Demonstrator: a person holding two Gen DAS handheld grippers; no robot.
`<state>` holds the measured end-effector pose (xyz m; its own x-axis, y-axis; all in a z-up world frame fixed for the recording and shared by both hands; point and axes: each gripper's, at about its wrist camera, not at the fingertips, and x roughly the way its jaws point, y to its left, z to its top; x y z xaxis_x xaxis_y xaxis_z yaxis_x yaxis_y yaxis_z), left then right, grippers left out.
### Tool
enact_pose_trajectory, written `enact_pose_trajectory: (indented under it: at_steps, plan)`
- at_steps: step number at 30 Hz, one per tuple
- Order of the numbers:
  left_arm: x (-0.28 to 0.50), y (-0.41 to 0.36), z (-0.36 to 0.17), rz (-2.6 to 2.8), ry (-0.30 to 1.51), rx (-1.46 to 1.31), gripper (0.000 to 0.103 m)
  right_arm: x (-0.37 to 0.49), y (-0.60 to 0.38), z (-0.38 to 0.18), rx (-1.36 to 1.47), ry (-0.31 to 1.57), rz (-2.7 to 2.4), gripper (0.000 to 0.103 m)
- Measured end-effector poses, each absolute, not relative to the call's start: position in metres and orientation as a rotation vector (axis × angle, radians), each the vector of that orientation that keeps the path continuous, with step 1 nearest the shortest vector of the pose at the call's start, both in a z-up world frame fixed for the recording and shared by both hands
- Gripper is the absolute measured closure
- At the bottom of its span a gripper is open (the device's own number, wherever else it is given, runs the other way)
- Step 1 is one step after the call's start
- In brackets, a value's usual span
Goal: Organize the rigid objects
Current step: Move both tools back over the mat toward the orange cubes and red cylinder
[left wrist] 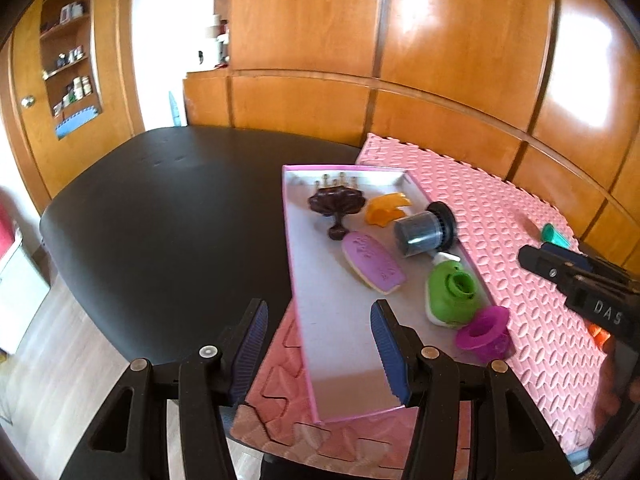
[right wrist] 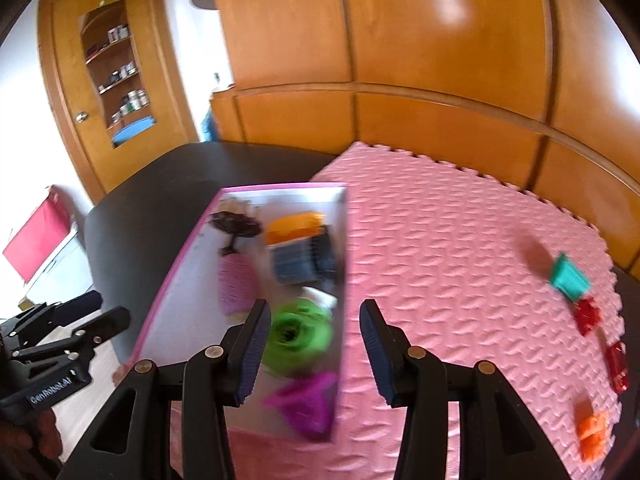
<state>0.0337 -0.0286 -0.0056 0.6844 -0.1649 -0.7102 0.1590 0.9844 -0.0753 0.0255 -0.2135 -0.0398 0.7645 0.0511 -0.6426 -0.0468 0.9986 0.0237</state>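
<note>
Left tongs are hovering spread and empty over the near end of the pink-rimmed tray, which is lying on the pink foam mat across the dark tabletop. Sitting inside the tray: brown comb at 12 o'clock, orange piece, dark cylinder, purple oval brush, green lidded piece, magenta cup at 5 o'clock. Right tongs are hanging spread, pinching nothing, above the tray's right wall. Teal cup, red pieces and an orange block are resting on the mat at 3 o'clock, well apart from the tray.
</note>
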Motion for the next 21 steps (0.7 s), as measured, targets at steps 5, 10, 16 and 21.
enact_pose_trajectory:
  at_steps: [5, 10, 16, 21]
  plan:
    - [0.031, -0.05, -0.002, -0.225, 0.792, 0.031, 0.049, 0.01, -0.258, -0.031, 0.018, 0.68, -0.047, 0.057]
    - [0.03, -0.078, 0.004, -0.289, 0.782, 0.079, 0.048, -0.008, -0.311, -0.024, 0.036, 0.666, -0.169, 0.057]
    - [0.026, -0.11, 0.008, -0.359, 0.774, 0.136, 0.048, -0.041, -0.391, -0.026, 0.108, 0.652, -0.366, 0.057]
    - [0.024, -0.139, 0.009, -0.424, 0.773, 0.181, 0.048, -0.07, -0.462, -0.042, 0.221, 0.636, -0.552, 0.057]
